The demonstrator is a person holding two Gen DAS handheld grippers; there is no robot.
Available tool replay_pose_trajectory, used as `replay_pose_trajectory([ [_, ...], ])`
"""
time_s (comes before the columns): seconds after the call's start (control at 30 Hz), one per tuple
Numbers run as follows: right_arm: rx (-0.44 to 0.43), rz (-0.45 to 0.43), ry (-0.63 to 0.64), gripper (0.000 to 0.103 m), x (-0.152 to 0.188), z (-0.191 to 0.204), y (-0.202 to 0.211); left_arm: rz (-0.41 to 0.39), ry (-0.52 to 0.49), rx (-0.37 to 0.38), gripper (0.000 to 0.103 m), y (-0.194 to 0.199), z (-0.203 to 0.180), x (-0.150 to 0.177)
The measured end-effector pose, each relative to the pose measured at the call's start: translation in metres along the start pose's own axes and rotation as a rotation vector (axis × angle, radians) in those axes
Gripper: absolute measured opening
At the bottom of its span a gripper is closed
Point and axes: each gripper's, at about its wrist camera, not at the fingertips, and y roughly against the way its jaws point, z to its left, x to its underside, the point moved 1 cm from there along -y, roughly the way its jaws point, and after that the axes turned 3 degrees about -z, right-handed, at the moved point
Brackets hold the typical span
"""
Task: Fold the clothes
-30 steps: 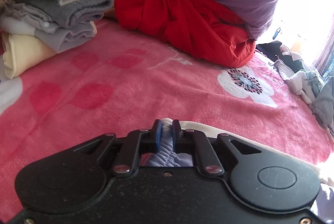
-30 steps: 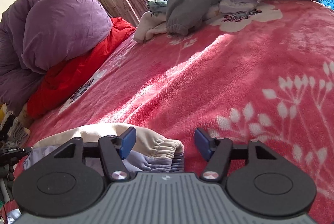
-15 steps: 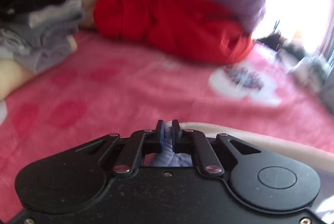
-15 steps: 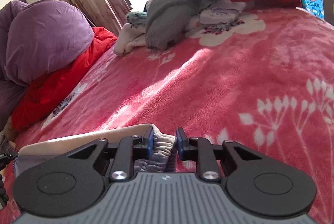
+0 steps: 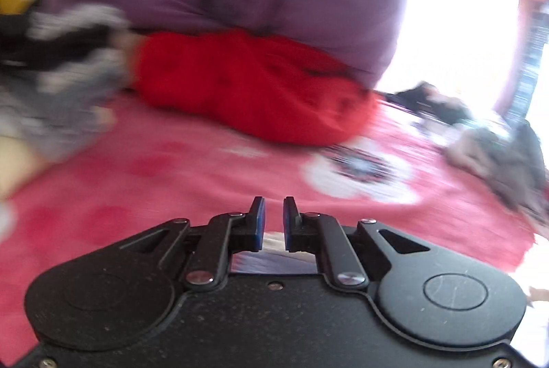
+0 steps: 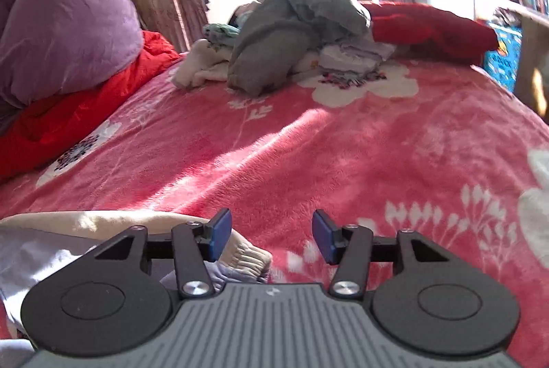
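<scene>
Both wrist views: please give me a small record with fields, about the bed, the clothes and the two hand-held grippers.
surface: pink flowered blanket
garment in work: pale garment, at the near edge
left hand-held gripper: shut on the pale garment; view blurred
right hand-held gripper: jaws opening, pressing nothing; the garment's ribbed cuff lies by its left pad
waiting: grey heap of clothes, far side
bedding: purple quilt on red quilt

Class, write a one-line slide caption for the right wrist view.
Right gripper opening, cream cuff loose between its jaws, over pink floral blanket.
</scene>
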Motion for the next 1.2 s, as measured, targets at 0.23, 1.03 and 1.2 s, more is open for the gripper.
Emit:
replay_pose_trajectory([
  [0.23, -0.043, 0.124, 0.056, 0.034, 0.012, 0.021, -0.027, 0.162, -0.090, -0.044, 0.019, -0.037, -0.016, 0.019],
  [1.03, -0.089, -0.068, -0.580, 0.068, 0.124, -0.056, 0.122, 0.173, 0.331, -0.115, 0.051, 0.232, 0.078, 0.059],
  [1.2, -0.127, -0.114, -0.329, 0.067, 0.118, -0.021, 0.129, 0.262, 0.346, -0.115, 0.052, 0.244, 0.085, 0.097],
])
